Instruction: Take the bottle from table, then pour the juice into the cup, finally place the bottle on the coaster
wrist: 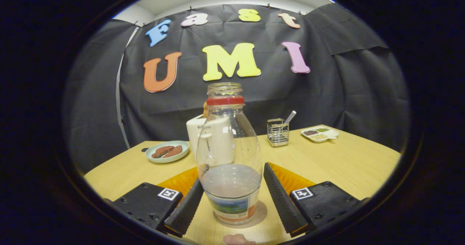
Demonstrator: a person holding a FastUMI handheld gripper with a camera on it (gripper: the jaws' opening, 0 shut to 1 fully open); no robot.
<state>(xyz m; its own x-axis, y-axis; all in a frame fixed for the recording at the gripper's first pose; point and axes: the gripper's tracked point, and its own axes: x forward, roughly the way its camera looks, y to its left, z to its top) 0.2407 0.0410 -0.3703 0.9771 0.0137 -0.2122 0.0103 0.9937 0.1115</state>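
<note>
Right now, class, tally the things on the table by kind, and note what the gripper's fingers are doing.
Bottle, between the open gripper's fingers: 1
Plate with food: 1
White appliance: 1
Wire holder: 1
Divided dish: 1
Total: 5

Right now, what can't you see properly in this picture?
- White appliance: the bottle, upright between the open fingers, hides most of it.
- Orange thing behind the appliance: mostly hidden.
- Divided dish: contents too small to name.
- Plate: brown pieces unclear.
- Metal rack: contents unclear.
</note>
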